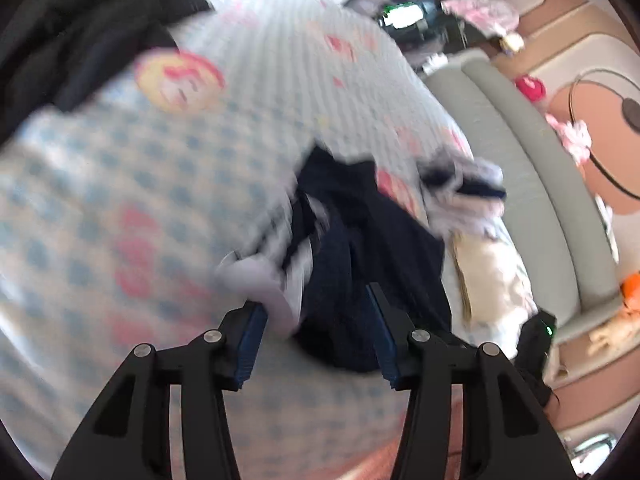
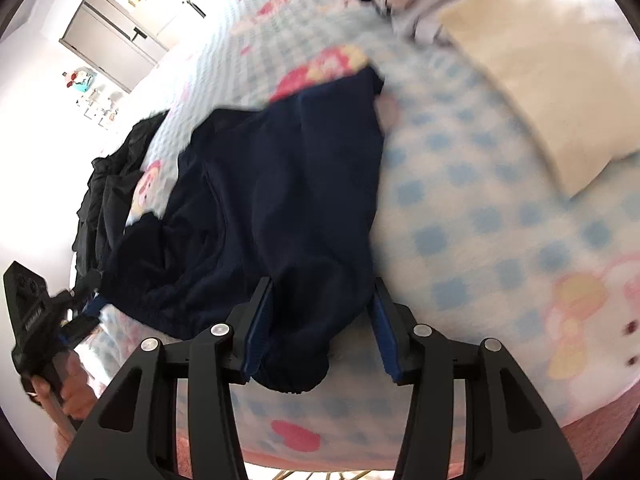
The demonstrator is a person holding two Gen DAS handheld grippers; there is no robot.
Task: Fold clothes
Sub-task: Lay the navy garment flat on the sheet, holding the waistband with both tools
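Your navy garment [image 2: 280, 200] lies crumpled near the bed's near edge, unfolded. Left gripper [image 1: 316, 332] and right gripper [image 2: 320, 320] both spread, straddling cloth, pinching nothing. Folding barely begun; dark pile [image 2: 108, 184] waits far left.

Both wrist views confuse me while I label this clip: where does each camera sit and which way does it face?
Left wrist: on the left gripper, looking along its open fingers at the navy garment on the checked bedspread.
Right wrist: on the right gripper, over the same garment; the left gripper and hand show.
Shared: garment, bedspread, cream pillow.
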